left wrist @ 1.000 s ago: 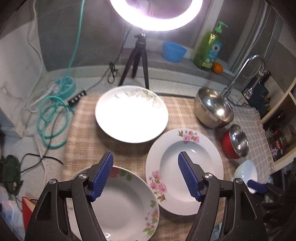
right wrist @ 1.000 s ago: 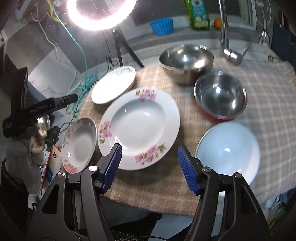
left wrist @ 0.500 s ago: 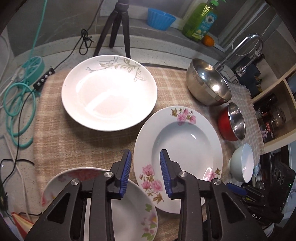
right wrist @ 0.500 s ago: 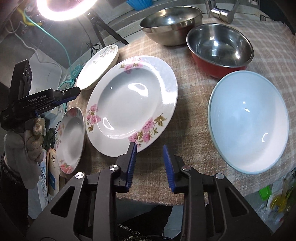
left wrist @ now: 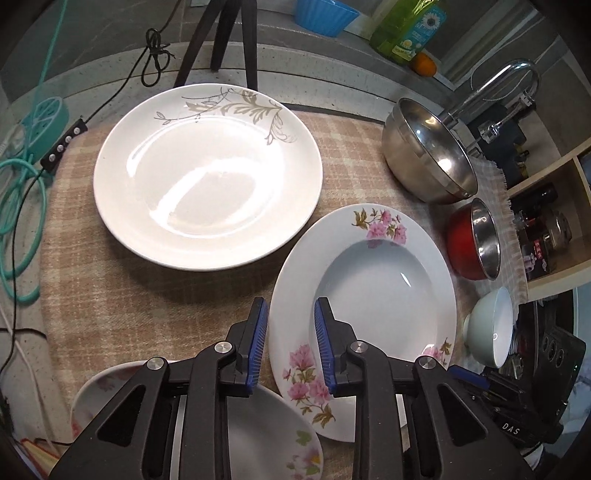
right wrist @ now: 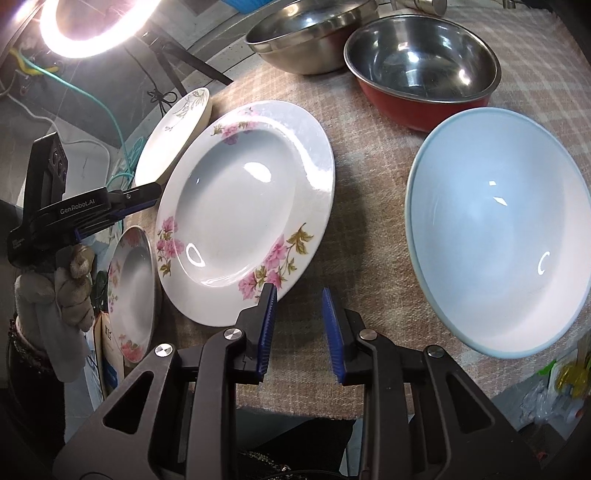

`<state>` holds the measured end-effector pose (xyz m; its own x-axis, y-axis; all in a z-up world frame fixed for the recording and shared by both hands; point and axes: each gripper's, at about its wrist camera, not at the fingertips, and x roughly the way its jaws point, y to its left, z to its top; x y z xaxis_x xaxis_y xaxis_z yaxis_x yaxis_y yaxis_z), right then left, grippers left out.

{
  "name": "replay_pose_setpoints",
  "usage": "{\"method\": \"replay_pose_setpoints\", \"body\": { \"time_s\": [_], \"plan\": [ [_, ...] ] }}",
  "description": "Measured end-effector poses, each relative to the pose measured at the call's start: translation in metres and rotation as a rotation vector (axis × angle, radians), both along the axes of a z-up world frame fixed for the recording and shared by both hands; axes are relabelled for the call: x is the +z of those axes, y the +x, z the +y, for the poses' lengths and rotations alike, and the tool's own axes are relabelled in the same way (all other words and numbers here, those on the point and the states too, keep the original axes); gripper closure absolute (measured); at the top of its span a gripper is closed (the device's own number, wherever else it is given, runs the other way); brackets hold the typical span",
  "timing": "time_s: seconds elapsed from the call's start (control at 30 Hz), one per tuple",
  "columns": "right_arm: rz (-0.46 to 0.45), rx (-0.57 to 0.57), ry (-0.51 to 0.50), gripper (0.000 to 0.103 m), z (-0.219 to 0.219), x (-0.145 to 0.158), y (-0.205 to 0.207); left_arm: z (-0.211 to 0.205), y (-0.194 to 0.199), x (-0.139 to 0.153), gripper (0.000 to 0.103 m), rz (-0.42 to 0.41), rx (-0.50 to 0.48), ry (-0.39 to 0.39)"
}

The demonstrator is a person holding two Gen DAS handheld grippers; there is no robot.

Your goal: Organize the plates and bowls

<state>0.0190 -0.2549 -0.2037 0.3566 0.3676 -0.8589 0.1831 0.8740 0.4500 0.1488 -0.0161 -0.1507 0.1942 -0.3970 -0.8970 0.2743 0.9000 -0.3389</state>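
A pink-flowered deep plate (left wrist: pixel 369 284) lies on the checked cloth; it also shows in the right wrist view (right wrist: pixel 243 206). My left gripper (left wrist: pixel 290 321) hovers over its near-left rim, jaws narrowly apart and empty. My right gripper (right wrist: pixel 298 306) hovers at that plate's near edge, jaws narrowly apart and empty. A white leaf-pattern plate (left wrist: pixel 207 170) lies at the back left. A small flowered plate (left wrist: pixel 269 432) lies under my left gripper. A pale blue bowl (right wrist: pixel 495 229) sits right of my right gripper. A red bowl (right wrist: pixel 421 70) and a steel bowl (right wrist: pixel 306 33) stand behind.
A tripod (left wrist: pixel 221 40), cables (left wrist: pixel 22 192) and a power strip (left wrist: pixel 62 144) lie at the back left. A faucet (left wrist: pixel 495 92), soap bottle (left wrist: pixel 406 29) and blue cup (left wrist: pixel 325 14) stand behind. Shelves with jars (left wrist: pixel 546 229) are on the right. The cloth's front edge (right wrist: pixel 295 398) is near.
Both grippers have narrowed from wide open to a small gap and moved lower and closer to the flowered deep plate. No dish has moved.
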Motion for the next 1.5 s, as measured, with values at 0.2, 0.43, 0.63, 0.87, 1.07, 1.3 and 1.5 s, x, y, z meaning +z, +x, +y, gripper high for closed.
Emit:
{"method": "replay_pose_setpoints", "body": {
  "time_s": [0.2,0.43,0.63,0.87,1.07,1.3,1.5],
  "plan": [
    [0.005,-0.005,0.018,0.076,-0.001,-0.004,0.004,-0.001,0.007,-0.003,0.08,0.015,0.0,-0.002],
    [-0.006,0.013,0.019,0.083,0.005,-0.005,0.012,-0.004,0.011,-0.013,0.086,0.028,-0.012,0.017],
    [-0.007,0.025,0.011,0.083,0.004,-0.005,0.012,-0.008,0.009,-0.009,0.086,0.007,-0.035,0.044],
    [-0.003,0.023,-0.004,0.083,0.003,-0.003,0.008,-0.018,0.006,-0.008,0.086,-0.009,-0.049,0.067],
    [0.008,0.008,-0.01,0.083,-0.003,-0.002,0.0,-0.03,-0.001,-0.007,0.086,-0.013,-0.08,0.077],
    [0.013,0.005,-0.02,0.083,-0.009,0.0,-0.013,-0.034,-0.012,-0.008,0.086,-0.01,-0.094,0.082],
    [0.018,0.004,-0.02,0.083,-0.012,0.0,-0.023,-0.037,-0.022,-0.009,0.086,-0.008,-0.101,0.087]
  ]
}}
